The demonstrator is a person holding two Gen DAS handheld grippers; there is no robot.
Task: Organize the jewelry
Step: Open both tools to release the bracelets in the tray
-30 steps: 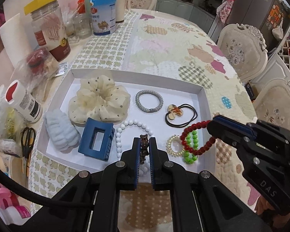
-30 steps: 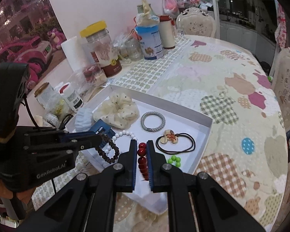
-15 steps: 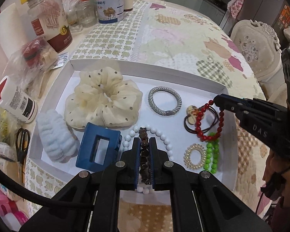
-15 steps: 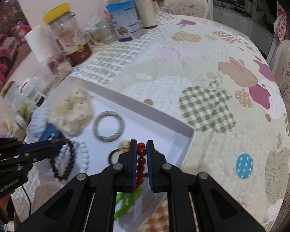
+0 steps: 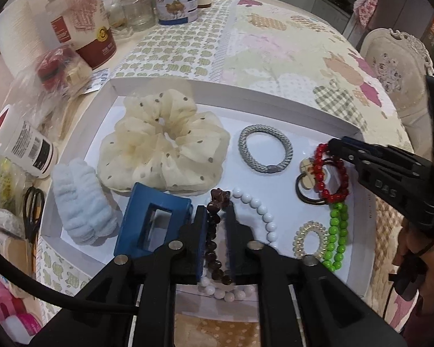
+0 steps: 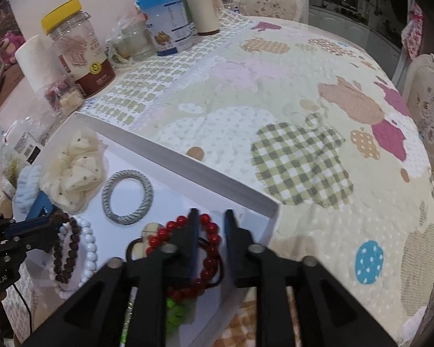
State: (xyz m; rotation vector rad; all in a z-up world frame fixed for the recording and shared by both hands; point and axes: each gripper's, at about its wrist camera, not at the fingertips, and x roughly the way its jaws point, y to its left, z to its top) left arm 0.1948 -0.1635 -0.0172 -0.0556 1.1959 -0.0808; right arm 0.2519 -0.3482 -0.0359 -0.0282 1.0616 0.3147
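Note:
A white tray (image 5: 246,98) holds the jewelry. My left gripper (image 5: 215,211) has its jaws parted, and a dark brown bead bracelet (image 5: 214,237) lies loose between them over a white bead necklace (image 5: 263,217). My right gripper (image 6: 210,217) is open over the tray's right end. A red bead bracelet (image 6: 209,248) lies under and around its left finger, on a black hair tie with a wooden charm (image 5: 306,173). The red bracelet (image 5: 329,173) also shows in the left wrist view, by the right gripper's tip (image 5: 337,144).
The tray also holds a cream scrunchie (image 5: 165,141), a grey hair tie (image 5: 264,153), a blue claw clip (image 5: 153,222), a pale blue scrunchie (image 5: 84,199), a green bead bracelet (image 5: 337,234) and a clear coil tie (image 5: 311,240). Jars (image 6: 78,49), bottles and scissors (image 5: 31,214) crowd the left.
Both grippers have opened and lowered over the tray. The brown bracelet now lies loose between the left jaws. The red bracelet now rests on the black hair tie.

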